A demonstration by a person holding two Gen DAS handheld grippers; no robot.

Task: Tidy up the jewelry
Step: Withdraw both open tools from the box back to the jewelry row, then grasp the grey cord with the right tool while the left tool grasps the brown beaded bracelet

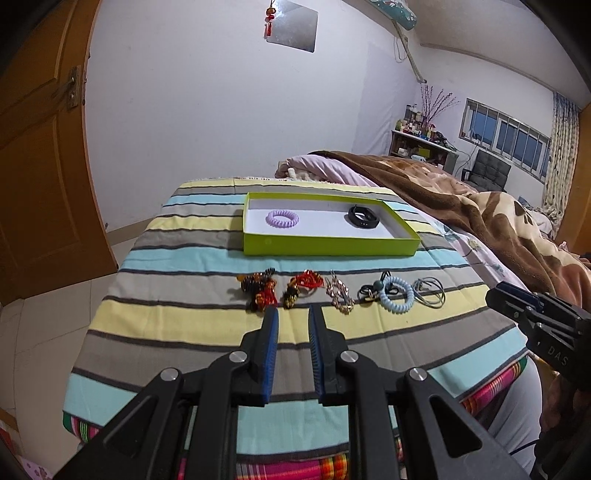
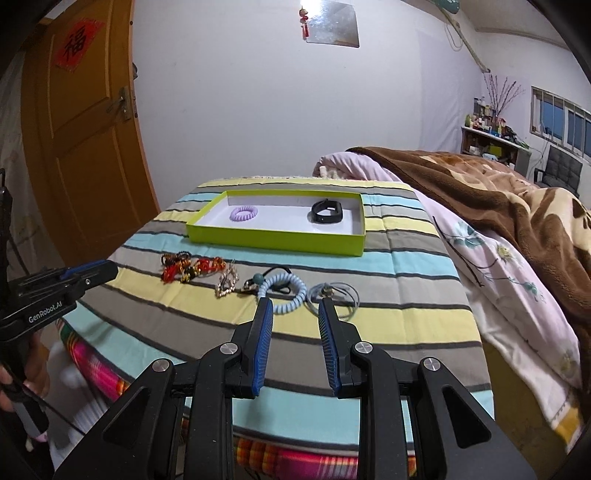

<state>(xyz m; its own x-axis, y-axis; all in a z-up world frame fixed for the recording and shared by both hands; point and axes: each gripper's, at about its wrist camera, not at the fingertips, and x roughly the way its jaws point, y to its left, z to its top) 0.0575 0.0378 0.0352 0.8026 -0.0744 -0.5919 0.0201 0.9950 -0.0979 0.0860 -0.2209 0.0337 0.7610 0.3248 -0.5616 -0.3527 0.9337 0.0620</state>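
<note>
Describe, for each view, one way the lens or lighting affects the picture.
Left wrist view: fisheye bends the door and striped cover edges into curves, with dark corners. Right wrist view: glare whitens the mirror on the wall; the green box and jewelry stay sharp.

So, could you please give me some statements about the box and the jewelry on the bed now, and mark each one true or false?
1. The green box holds a purple spiral hair tie and a black wristband. True.
2. The light blue spiral hair tie lies inside the box. False: it lies on the striped sheet, in front of the box.
3. The left tool grips a red bead bracelet. False: its jaws are open and hold nothing.
4. The right tool is open and holds nothing. True.
5. The box has a lid on it. False: it is open.
</note>
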